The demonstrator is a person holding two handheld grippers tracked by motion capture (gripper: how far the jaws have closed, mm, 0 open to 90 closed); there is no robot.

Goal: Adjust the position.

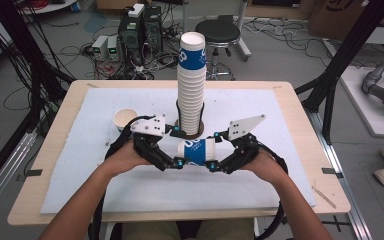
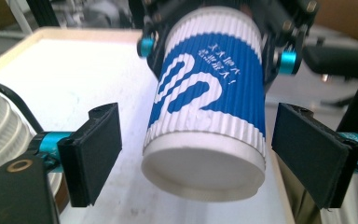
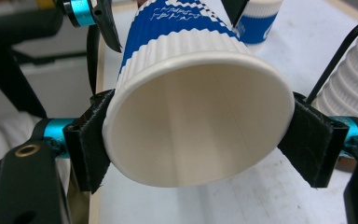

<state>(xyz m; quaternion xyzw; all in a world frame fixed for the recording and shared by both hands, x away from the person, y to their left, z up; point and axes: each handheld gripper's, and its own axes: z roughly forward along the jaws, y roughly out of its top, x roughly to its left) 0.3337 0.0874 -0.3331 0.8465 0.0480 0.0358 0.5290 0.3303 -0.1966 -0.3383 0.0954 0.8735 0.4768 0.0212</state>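
1. A person sits at the table, which is covered by a white mat, and holds a two-jaw gripper in each hand.
2. A blue-and-white ribbed paper cup hangs on its side above the mat, between the two grippers and just in front of the tall stack of cups.
3. The right gripper clamps the cup at its open rim: in the right gripper view both black pads press on the rim from either side, and the pale inside of the cup faces the camera.
4. The left gripper has its jaws spread wide at the cup's closed base. In the left gripper view the cup's bottom sits between the two pads with a clear gap on each side (so nothing of this gripper presses on the cup).
5. The tall stack of the same ribbed cups stands upright on a brown round base at the middle of the mat, its top cup showing the blue print.
6. A single cup stands upright and mouth-up on the mat, to the left of the stack and just beyond the left gripper's grey plate.
7. Beyond the table, a black stool and some electronics boxes stand on the floor among cables.
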